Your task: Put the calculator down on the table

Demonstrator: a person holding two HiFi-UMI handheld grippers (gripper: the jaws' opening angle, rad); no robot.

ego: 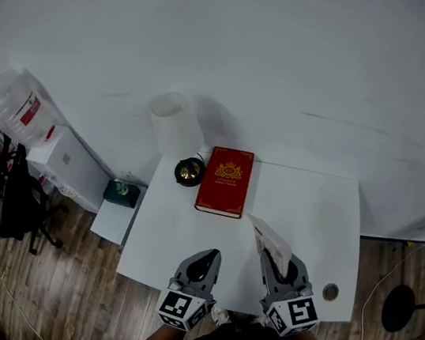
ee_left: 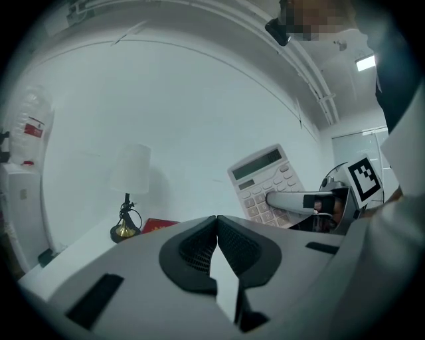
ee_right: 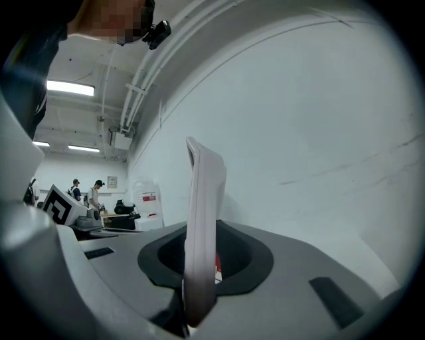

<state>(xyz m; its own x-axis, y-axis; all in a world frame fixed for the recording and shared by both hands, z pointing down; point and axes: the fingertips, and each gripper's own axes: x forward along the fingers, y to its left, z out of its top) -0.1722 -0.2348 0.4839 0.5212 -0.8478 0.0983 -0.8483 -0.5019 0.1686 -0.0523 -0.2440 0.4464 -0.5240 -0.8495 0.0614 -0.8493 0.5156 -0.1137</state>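
The calculator (ego: 272, 242) is not yet down. It is held up off the white table (ego: 310, 213), above the near right part of the top, so by my reading the whole setting-down is left: lower it to bare surface and let go.

Nearest the person, the right gripper (ego: 269, 259) has its jaws closed on the calculator's lower end, leaving only a narrow gap that the casing fills. In the right gripper view the casing stands edge-on between the pads and rises upright from them. The left gripper view shows its keys and display facing the left side.

The left gripper (ego: 210, 254), near it over the table's front edge, has its jaws brought together with nothing between them.

A small round object (ego: 330, 291) lies on the table just right of the right gripper. Farther back lie a red book (ego: 225, 181) and, beside it, a small lamp (ego: 188, 171) with a brass base and white shade
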